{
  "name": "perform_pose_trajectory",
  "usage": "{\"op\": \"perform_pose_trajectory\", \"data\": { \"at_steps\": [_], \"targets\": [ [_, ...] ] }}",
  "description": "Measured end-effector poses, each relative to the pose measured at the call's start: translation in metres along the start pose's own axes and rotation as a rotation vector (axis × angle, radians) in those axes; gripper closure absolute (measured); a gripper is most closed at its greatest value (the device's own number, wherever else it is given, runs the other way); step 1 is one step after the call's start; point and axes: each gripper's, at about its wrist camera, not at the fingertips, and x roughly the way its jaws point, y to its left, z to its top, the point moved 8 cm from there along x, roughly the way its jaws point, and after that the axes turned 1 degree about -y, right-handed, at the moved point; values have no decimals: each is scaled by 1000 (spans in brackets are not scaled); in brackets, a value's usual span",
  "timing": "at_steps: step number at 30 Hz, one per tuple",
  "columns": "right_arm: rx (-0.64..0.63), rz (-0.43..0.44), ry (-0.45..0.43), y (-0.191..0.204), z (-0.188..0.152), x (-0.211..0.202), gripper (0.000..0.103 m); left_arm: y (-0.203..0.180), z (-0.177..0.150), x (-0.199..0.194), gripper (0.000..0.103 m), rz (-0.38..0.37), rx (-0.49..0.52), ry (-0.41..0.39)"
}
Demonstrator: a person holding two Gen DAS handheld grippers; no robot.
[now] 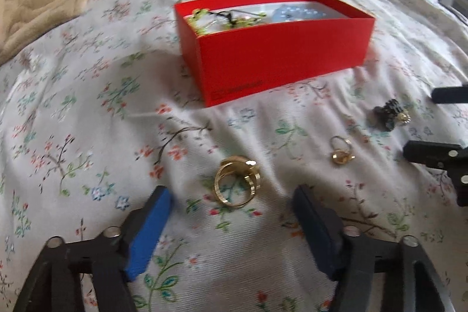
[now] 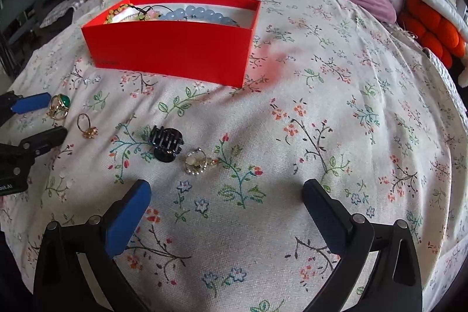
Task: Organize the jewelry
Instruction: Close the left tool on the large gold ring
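— While straddling the gold ring with green stone [image 1: 237, 183] on the floral bedspread [image 1: 87, 122], left gripper [image 1: 234, 196] parted, not yet pinching.
— Squeeze squarely, then lift towards the red cardboard box [image 1: 278, 57]. Right gripper [image 2: 226, 195] wide, empty.

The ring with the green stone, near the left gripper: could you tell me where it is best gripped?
Probably across the gold band of the green-stone ring, coming down from above with the left gripper. The ring lies on the bedspread between the open fingers, nothing touching it, so pads can close on the band's two outer sides.
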Motion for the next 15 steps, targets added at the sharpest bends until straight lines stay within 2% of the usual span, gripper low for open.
{"op": "perform_pose_trajectory", "data": {
  "at_steps": [6, 8, 9, 15],
  "targets": [
    [-10, 12, 1, 6, 3, 0, 0, -2, 5, 1, 60, -23, -4, -4],
    [-12, 17, 1, 8, 4, -1, 0, -4, 7, 2, 73, -29, 1, -1],
    [-13, 20, 0, 9, 4, -1, 0, -5, 8, 2, 77, -34, 3, 0],
    [-28, 37, -14, 17, 9, -5, 0, -7, 10, 0, 80, -31, 4, 5]
  ]
}}
